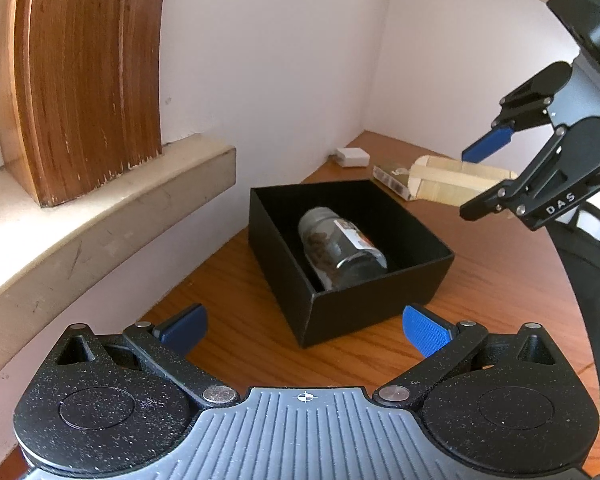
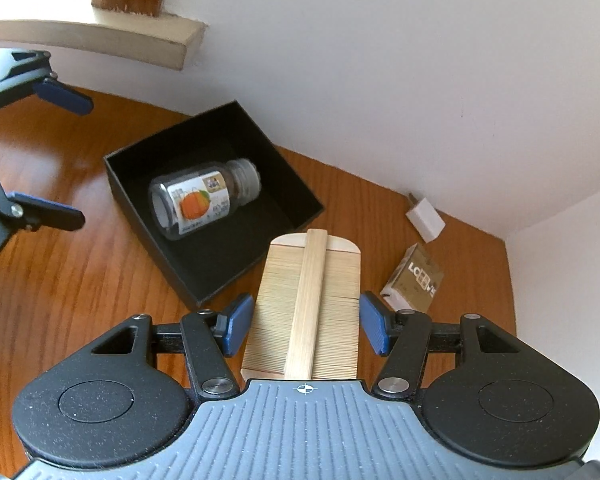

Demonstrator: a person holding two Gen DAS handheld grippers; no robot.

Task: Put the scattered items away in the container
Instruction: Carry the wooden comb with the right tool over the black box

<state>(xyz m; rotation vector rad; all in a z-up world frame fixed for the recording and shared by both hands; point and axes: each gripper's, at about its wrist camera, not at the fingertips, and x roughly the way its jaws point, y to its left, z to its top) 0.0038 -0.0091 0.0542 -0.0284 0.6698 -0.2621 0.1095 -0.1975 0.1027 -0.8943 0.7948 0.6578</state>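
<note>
Farthest to my left, the wooden frame (image 1: 88,76) stands on the pale stone ledge (image 1: 112,208) against the white wall.

Below it, my left gripper (image 1: 304,330) hovers over the wooden counter (image 1: 236,276), its blue fingers (image 1: 426,336) spread wide with nothing between them, pointing at the near corner of the black box (image 1: 364,300).

The box sits on the counter close to the wall. Inside it a clear jar (image 2: 204,200) lies on its side, an orange picture on its label and dark bits showing through the glass.

Just right of the box, my right gripper (image 2: 306,322) is raised above the counter and pinches a wooden comb (image 2: 312,304) by its two toothed edges, the blue fingers (image 2: 374,324) pressed against either side. The comb's middle spine runs straight out ahead of me, and its rounded far end reaches to the box's nearest edge in my right-hand view. It is not in the box yet.

Farther right, a small brown-and-gold carton (image 2: 414,278) lies flat on the counter, well clear of the box. Behind it, near the corner where the two walls meet, a little white plug adapter (image 2: 426,220) lies apart from the carton.
</note>
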